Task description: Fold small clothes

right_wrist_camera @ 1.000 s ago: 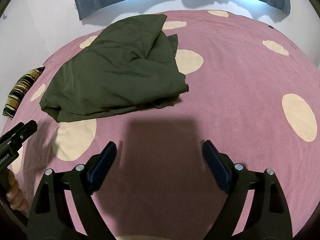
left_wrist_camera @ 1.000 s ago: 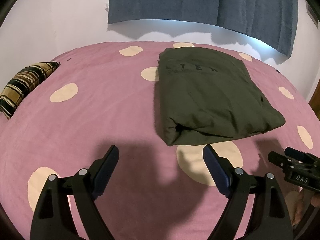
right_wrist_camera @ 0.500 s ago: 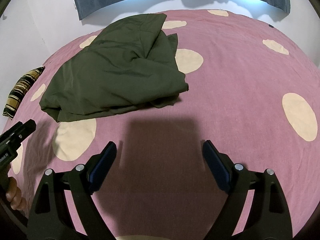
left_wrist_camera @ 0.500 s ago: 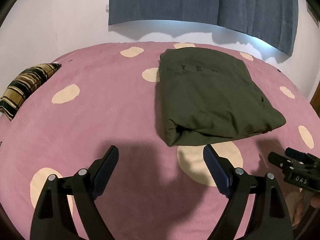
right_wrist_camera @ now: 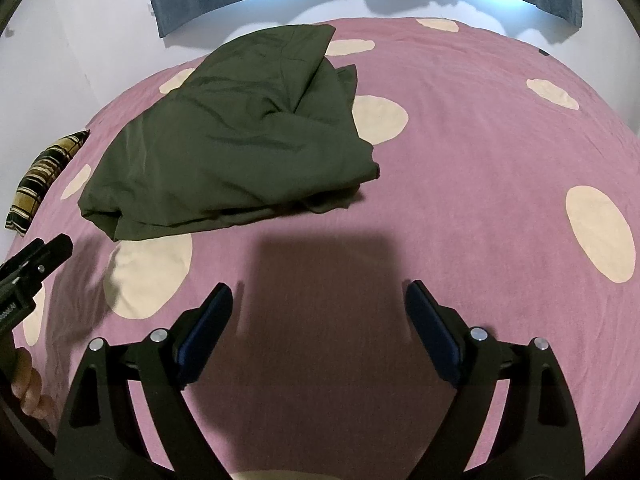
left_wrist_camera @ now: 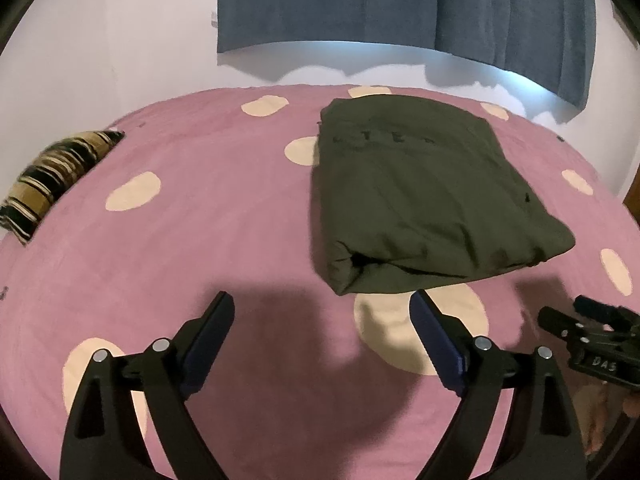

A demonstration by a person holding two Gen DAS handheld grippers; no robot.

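Two grippers hover above the bed [left_wrist_camera: 192, 240]. Left gripper [left_wrist_camera: 322, 310]: fingers wide, just opened further, nothing between them. Right gripper [right_wrist_camera: 320, 302]: fingers wide, empty. Olive garment [left_wrist_camera: 420, 196] lies folded on the pink spotted cover, ahead of both grippers, touching neither.

Left gripper [left_wrist_camera: 322, 312] tilts downward, its jaws just opening wider, nothing between the fingers [left_wrist_camera: 212, 330]. Right gripper [right_wrist_camera: 319, 302] also angles down, spread wide and empty.
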